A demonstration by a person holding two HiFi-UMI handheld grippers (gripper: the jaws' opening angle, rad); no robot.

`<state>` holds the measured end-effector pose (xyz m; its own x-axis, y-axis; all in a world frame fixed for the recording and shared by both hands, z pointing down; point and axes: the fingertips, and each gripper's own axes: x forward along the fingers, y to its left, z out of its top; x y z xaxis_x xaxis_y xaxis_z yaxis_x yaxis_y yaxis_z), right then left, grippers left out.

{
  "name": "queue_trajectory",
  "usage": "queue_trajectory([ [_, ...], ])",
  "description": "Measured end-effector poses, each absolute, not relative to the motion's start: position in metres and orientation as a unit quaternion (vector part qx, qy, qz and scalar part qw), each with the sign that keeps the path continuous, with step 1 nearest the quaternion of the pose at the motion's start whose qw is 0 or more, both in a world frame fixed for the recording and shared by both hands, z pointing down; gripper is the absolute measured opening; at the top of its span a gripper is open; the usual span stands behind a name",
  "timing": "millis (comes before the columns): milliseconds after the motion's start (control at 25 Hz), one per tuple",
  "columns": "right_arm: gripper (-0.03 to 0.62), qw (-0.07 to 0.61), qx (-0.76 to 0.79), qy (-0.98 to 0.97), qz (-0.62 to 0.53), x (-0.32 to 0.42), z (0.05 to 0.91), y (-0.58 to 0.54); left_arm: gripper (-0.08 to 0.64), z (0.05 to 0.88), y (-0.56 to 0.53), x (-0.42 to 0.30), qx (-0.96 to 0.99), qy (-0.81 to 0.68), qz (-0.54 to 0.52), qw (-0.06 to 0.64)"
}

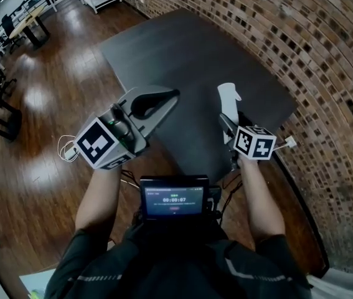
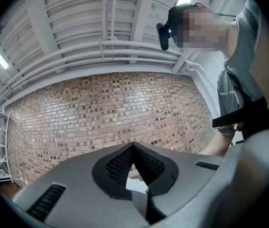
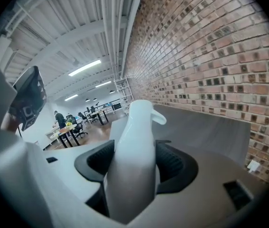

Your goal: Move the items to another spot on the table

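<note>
Two grippers held out over the surface (image 1: 182, 48).
The right gripper (image 1: 226, 118) clamps its fingers on a white bottle (image 1: 228, 97); the left gripper (image 1: 165, 99), tilted upward, has fingers closed together, empty.

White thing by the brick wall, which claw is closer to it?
Right. The right claw is clamped around the white thing, touching it. The left claw is shut and empty, apart from it, off to its left.
</note>
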<state>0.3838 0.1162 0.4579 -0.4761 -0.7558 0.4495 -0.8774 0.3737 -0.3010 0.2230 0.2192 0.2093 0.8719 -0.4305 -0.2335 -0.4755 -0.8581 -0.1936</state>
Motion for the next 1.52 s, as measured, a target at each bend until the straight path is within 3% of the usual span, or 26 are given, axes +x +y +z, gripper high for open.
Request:
queue_trajectory([
  [720, 0.279, 0.107, 0.387, -0.893, 0.205, 0.248, 0.433, 0.082, -0.006, 0.227, 0.182, 0.138, -0.938, 0.310, 0.063, 0.139],
  [1120, 0.279, 0.122, 0.392, -0.887, 0.211, 0.123, 0.441, 0.013, -0.006, 0.241, 0.081, 0.003, -0.942, 0.305, 0.072, 0.123],
  [1520, 0.279, 0.113, 0.402, -0.885, 0.205, -0.013, 0.417, -0.049, -0.006, 0.219, 0.005, -0.133, -0.939, 0.291, 0.098, 0.155],
])
